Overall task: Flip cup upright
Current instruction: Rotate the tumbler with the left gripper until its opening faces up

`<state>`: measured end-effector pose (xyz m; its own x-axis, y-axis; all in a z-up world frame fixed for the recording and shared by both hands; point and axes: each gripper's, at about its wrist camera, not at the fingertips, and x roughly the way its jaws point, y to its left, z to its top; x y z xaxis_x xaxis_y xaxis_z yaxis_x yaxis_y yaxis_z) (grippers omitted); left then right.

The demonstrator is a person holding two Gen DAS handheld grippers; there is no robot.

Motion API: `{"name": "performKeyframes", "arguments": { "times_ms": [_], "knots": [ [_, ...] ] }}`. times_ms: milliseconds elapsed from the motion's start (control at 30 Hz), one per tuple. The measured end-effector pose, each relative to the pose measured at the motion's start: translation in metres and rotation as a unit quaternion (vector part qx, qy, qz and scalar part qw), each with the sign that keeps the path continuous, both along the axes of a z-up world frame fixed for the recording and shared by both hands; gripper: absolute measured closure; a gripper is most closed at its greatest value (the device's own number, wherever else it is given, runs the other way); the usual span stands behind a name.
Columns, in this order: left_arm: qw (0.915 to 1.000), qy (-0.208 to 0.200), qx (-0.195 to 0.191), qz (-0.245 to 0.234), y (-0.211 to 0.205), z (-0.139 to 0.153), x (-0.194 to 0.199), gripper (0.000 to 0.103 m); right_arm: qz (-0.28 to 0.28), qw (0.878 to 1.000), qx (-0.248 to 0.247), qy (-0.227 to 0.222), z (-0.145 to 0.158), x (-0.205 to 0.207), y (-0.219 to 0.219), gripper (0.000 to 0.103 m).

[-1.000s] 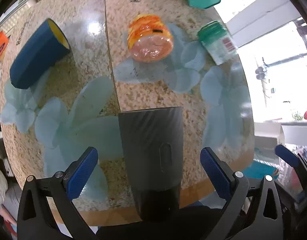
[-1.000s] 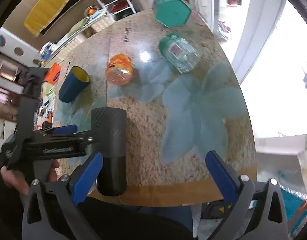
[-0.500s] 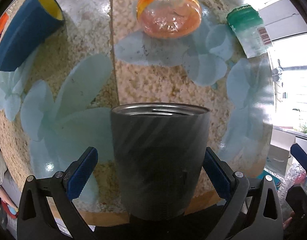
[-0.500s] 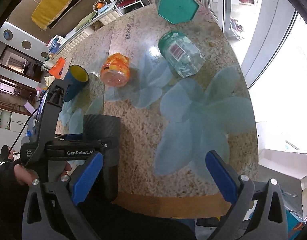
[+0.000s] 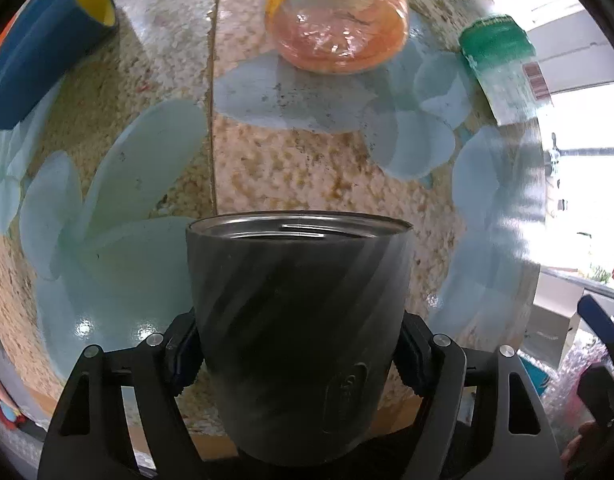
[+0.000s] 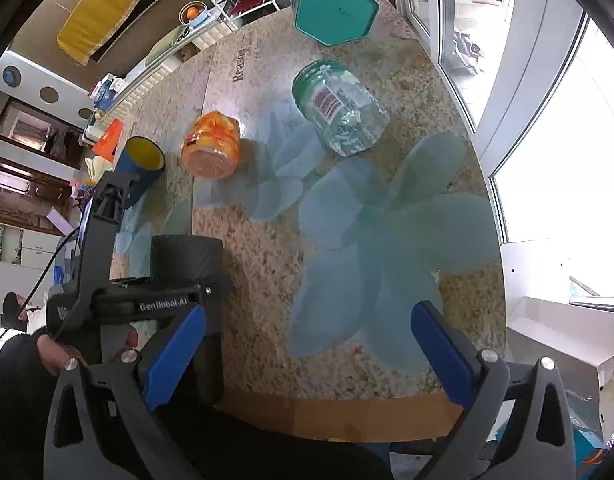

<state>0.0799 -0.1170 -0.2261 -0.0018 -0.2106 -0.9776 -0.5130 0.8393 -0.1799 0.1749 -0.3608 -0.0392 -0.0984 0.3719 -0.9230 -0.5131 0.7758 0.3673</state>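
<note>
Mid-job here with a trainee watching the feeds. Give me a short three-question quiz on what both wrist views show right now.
1. True or false: the left hand-held gripper is shut on the black tumbler.
2. Multiple choice: the right hand-held gripper is A) open and empty, B) shut on the orange jar, C) shut on the blue cup.
3. Fill in: the green-lidded glass jar lies on its ____ on the table.

Key
1. True: both pads press its sides, metal rim facing away from the camera.
2. A: its blue pads stand wide apart over bare table.
3. side
</note>
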Motion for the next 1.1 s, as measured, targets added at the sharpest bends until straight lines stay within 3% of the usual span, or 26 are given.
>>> {"name": "performKeyframes", "arguments": {
  "times_ms": [533,800,1100],
  "knots": [
    [0.9995,-0.031,0.0,-0.004,0.018,0.012,-0.019,0.023,-0.01,1.0,0.008,-0.016,0.008,-0.005,0.0,0.0],
    [0.9941,-0.104,0.027,-0.013,0.024,0.049,-0.025,0.023,-0.017,0.999,0.022,-0.028,0.015,-0.007,0.003,0.0],
    [0.9784,-0.196,0.06,-0.024,0.023,0.085,-0.04,0.023,-0.02,0.997,0.056,-0.051,0.027,-0.007,0.007,0.0]
  ]
}}
